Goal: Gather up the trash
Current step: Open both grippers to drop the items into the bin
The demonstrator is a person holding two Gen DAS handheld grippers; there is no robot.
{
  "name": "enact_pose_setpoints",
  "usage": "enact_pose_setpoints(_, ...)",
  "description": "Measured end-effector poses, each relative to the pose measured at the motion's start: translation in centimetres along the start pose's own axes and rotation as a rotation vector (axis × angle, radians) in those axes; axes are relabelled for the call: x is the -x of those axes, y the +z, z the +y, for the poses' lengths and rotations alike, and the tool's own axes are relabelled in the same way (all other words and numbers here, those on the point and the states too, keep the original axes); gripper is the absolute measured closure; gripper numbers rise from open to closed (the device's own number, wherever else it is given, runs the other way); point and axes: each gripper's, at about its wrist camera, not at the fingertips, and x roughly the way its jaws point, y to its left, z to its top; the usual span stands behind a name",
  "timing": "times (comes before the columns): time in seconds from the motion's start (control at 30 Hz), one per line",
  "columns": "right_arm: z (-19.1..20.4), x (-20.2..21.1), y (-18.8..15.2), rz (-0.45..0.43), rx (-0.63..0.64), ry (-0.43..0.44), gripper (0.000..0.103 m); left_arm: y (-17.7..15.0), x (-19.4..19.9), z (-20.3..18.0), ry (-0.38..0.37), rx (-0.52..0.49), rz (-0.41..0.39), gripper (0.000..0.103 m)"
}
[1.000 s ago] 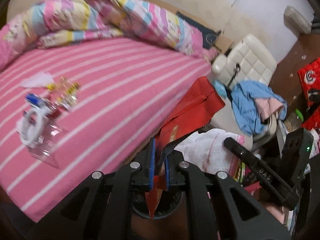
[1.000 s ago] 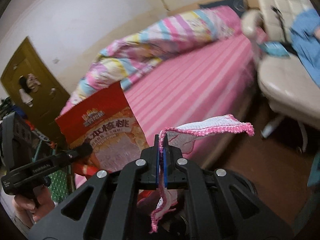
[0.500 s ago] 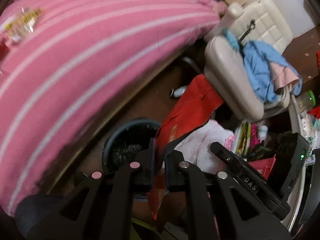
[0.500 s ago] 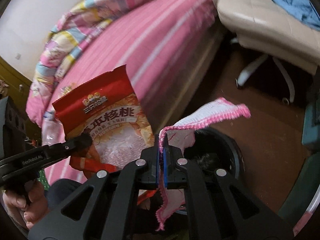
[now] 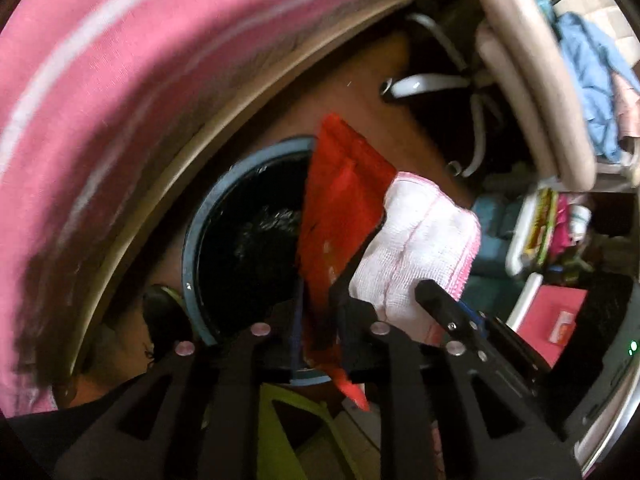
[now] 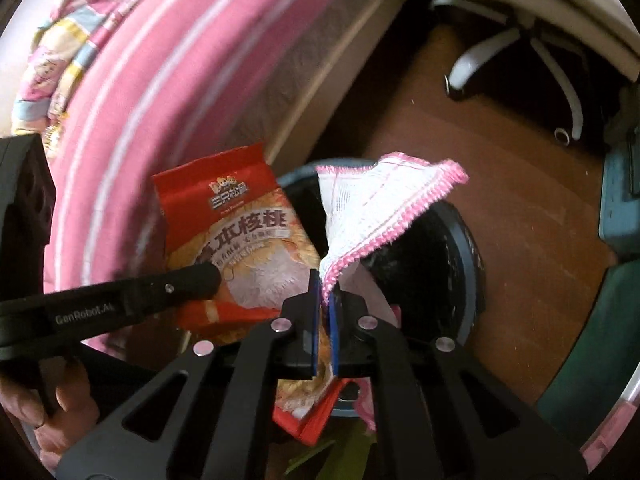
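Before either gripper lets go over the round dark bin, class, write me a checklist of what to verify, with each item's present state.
1. Red foil snack bag above the round blue-rimmed bin: ok.
2. White cloth with pink edging above the bin: ok.
3. Left gripper jaws opening, bag between them: ok.
4. Right gripper releasing the cloth: not ok, the pads appear to pinch it, though they are starting to open.
5. Bin has room: cannot tell, the black liner hides the inside.
6. Bag and cloth clear of each other: cannot tell.
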Motion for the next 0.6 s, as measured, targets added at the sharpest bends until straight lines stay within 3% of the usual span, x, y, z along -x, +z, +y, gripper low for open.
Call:
enact_pose_setpoints(0.03,-0.2,-0.5,-0.1,0.015,-0.003,-0.006,0.095,0.2,-0.5,0.2,0.015,0.007,0.017,0.076)
enact_pose_setpoints(0.07,-0.4,-0.9,-0.3,0.026,-0.004,-0.009,0.085,0.3,-1.0,0.4,0.024,0.014,0.028,0.072)
enact_pose_setpoints(0.1,-0.7,-1.3,-0.6,0.038,-0.004,-0.015,0.067,0.4,-1.5,0.5,0.035,0.021,0.040,0.062)
enact_pose_setpoints(0.13,-0.8,-1.5,-0.7,0.044,-0.002,-0.021,0.060,0.5,-1.9,0.6,0.049,0.026,0.050,0.052)
enact_pose_setpoints(0.2,-0.9,-1.6,-1.3,0.052,0.002,-0.032,0.043,0.5,-2.3,0.9,0.073,0.028,0.064,0.044)
enact_pose_setpoints(0.27,-1.1,-1.4,-2.2,0.056,0.016,-0.047,0.033,0.5,-2.4,1.0,0.088,0.025,0.073,0.035)
enact_pose_setpoints(0.4,-1.2,-0.7,-3.9,0.049,0.032,-0.069,0.024,0.4,-1.7,1.0,0.107,0.007,0.050,0.022)
enact_pose_setpoints(0.6,-0.5,2.0,-5.2,-0.007,0.022,-0.067,0.022,-0.4,0.7,1.5,0.081,0.030,-0.001,0.018)
